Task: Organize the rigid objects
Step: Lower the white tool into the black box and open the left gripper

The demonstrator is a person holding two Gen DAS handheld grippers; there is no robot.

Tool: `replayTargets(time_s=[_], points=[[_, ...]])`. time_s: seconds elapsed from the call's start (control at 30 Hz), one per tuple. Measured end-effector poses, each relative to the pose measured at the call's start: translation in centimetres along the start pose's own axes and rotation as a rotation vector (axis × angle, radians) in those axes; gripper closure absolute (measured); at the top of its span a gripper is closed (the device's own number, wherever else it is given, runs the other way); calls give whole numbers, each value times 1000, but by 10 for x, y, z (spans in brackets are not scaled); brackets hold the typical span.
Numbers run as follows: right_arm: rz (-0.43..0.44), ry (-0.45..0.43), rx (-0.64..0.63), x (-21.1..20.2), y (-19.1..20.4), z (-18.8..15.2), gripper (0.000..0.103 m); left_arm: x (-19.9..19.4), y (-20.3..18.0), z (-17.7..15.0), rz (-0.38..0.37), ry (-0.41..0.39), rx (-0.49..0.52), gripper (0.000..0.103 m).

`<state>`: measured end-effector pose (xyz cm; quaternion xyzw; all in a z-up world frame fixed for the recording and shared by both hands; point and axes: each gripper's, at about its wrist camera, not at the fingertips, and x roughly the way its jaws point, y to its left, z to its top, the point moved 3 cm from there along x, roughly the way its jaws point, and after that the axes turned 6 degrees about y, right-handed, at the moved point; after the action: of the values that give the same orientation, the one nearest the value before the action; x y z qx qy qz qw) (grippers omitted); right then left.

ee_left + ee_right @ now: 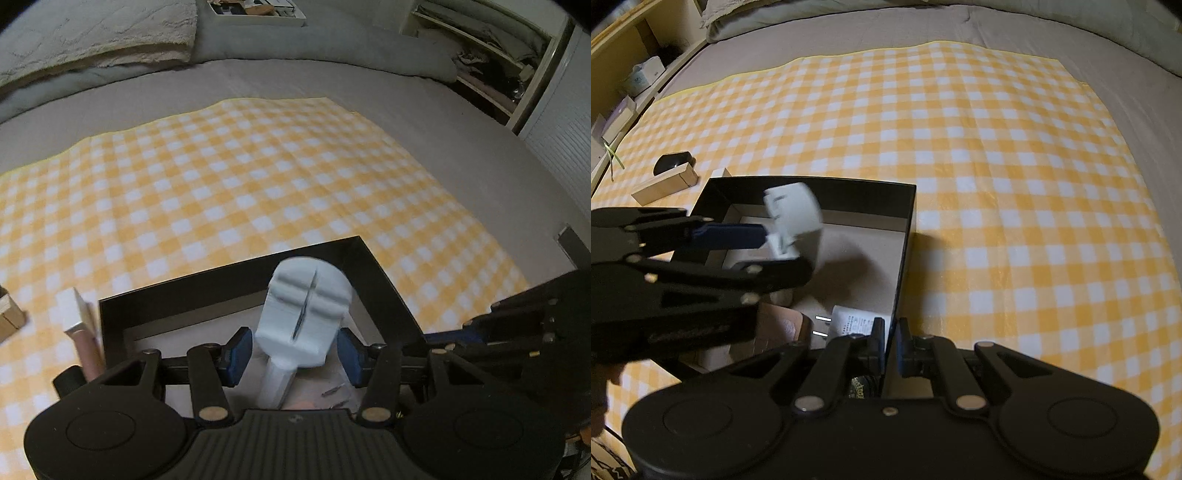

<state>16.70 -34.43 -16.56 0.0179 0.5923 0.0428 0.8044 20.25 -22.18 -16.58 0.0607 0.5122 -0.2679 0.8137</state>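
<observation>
Two tools are working at a black box [908, 221] lying on a yellow checked cloth [997, 166] spread over a bed [849, 40]. The left tool [293, 349] is hovering over the box with its jaws partly open; a white device [304, 314], blurred, is sitting between the blue pads [238, 350], and a gap is showing on each side in the left wrist view, so the pads are not pressing on it. In the right wrist view the device [794, 218] is hanging above the box's cardboard floor. The right tool [890, 347] is clamping the near right wall of the box, its jaws nearly together on the thin wall. A white plug [853, 323] with two prongs is lying inside the box near that corner. Left of the box, a tan carton [665, 184] and a dark round thing [672, 162] are resting on the cloth.
</observation>
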Motion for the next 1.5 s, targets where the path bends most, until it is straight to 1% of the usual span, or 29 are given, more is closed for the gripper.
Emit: replayTargets(time_s=[0.07, 0.3, 0.43, 0.6, 0.67, 0.97, 1.23, 1.3, 1.33, 1.4, 1.5], points=[[1, 0, 0, 0, 1, 0, 97, 4, 0, 1, -2, 7, -3, 42], [3, 2, 1, 1, -1, 0, 96, 1, 4, -1, -5, 18, -9, 37], [2, 2, 2, 0, 2, 0, 96, -4, 8, -3, -5, 15, -19, 32], [1, 3, 0, 1, 2, 0, 96, -8, 6, -5, 10, 10, 12, 34], [-1, 3, -3, 1, 1, 1, 96, -8, 5, -5, 6, 11, 18, 37], [1, 3, -3, 1, 1, 1, 96, -12, -1, -6, -24, 7, 8, 36], [0, 3, -1, 1, 1, 1, 96, -32, -6, -10, -39, -13, 6, 35], [0, 3, -2, 1, 1, 1, 96, -39, -6, -11, -41, -24, 6, 32], [0, 3, -2, 1, 1, 1, 96, -42, -6, -11, -41, -30, 5, 29], [-1, 3, -3, 1, 1, 1, 96, -49, -6, -13, -42, -42, 1, 28], [-2, 4, -4, 1, 1, 1, 96, -61, -3, -15, -44, -65, -8, 19]])
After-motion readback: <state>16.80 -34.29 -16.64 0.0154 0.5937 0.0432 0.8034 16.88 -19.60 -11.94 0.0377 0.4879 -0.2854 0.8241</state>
